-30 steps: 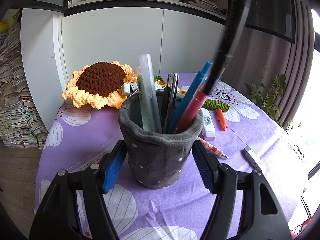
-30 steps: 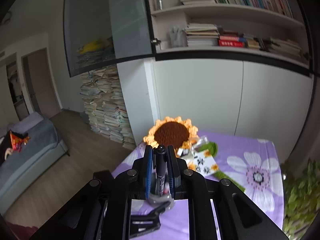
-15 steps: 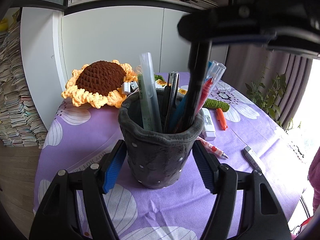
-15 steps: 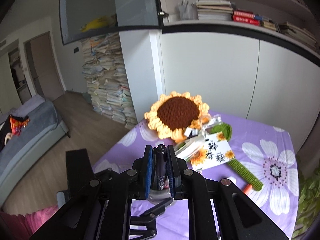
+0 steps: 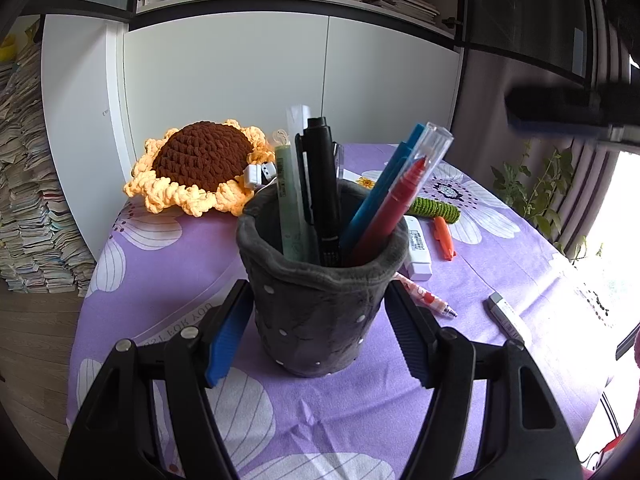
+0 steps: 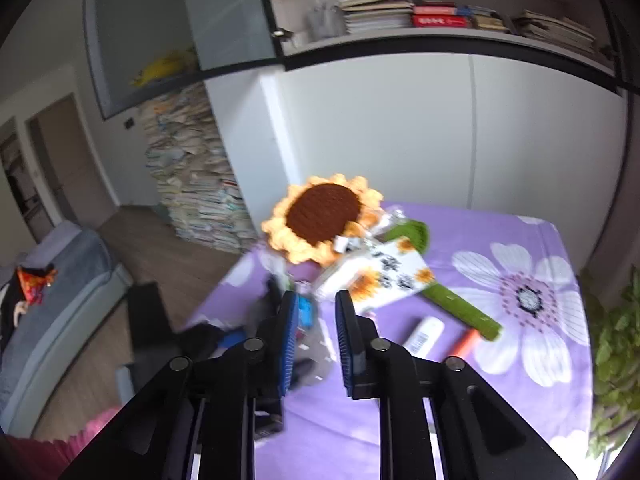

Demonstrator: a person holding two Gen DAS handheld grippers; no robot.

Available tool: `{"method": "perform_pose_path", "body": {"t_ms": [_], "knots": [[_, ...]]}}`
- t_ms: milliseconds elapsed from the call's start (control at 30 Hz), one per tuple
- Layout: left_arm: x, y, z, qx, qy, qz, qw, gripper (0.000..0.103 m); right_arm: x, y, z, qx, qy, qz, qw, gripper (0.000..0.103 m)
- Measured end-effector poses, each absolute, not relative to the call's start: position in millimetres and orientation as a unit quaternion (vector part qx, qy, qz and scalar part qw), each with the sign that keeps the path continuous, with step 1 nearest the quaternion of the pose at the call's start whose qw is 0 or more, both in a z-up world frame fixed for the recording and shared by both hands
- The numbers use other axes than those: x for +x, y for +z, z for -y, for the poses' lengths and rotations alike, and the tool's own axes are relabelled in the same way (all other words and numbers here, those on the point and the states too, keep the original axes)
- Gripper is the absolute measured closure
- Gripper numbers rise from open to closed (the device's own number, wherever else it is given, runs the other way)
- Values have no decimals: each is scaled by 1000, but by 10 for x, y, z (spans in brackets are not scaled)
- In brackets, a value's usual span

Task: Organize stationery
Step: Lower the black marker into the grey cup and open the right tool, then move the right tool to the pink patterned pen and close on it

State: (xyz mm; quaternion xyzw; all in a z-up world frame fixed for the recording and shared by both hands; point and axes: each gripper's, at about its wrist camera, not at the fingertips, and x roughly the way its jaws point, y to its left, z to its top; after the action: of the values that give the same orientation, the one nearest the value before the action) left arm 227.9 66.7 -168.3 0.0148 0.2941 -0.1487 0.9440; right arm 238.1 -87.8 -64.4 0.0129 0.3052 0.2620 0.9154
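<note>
Since a second ago the black pen (image 5: 322,184) has left the right gripper (image 6: 317,320), whose jaws have just been opening and now stand apart with nothing between them, and it stands upright in the grey felt pen holder (image 5: 320,300) beside a red pen (image 5: 394,208). Left gripper (image 5: 320,320) clamped on the holder, both blue pads against its sides (unmoved). Left to right: stacked papers (image 5: 28,200) on wooden floor, crochet sunflower (image 5: 196,168) on the purple floral tablecloth (image 5: 160,280), white cabinet doors behind, correction tape (image 5: 418,254), orange clip (image 5: 444,236), plant (image 5: 532,188); right-wrist view is motion-blurred, holder there hard to make out.
</note>
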Motion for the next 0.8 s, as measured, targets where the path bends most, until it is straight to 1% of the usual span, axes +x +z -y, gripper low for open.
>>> {"method": "perform_pose_path", "body": {"t_ms": [67,167,300,400,600,633,667,700,800], "knots": [[2271,-1680,-664,16,-148,-293,944,35,2463,-804,962,13,243,-338,909,73],[2264,-1677,-663,16,-148,-292,945,35,2625,-1197,997,-10,220,-403,888,72],[2269,-1675,-667,16,-148,-292,945,35,2744,-1635,999,-29,199,-457,866,72],[2270,-1675,-667,16,-148,-292,945,35,2811,-1787,1006,-20,200,-474,857,72],[2269,-1674,-667,16,-148,-292,945,35,2875,-1893,961,-31,192,-484,853,73],[2269,-1675,-667,16,-148,-292,945,35,2884,-1904,940,-36,191,-485,853,74],[2271,-1674,-667,16,-148,-292,945,35,2882,-1915,929,-41,189,-484,854,79],[2271,-1674,-667,16,-148,-292,945,35,2872,-1911,918,-47,187,-477,857,90],[2271,-1674,-667,16,-148,-292,945,35,2865,-1907,884,-55,187,-479,856,91]]}}
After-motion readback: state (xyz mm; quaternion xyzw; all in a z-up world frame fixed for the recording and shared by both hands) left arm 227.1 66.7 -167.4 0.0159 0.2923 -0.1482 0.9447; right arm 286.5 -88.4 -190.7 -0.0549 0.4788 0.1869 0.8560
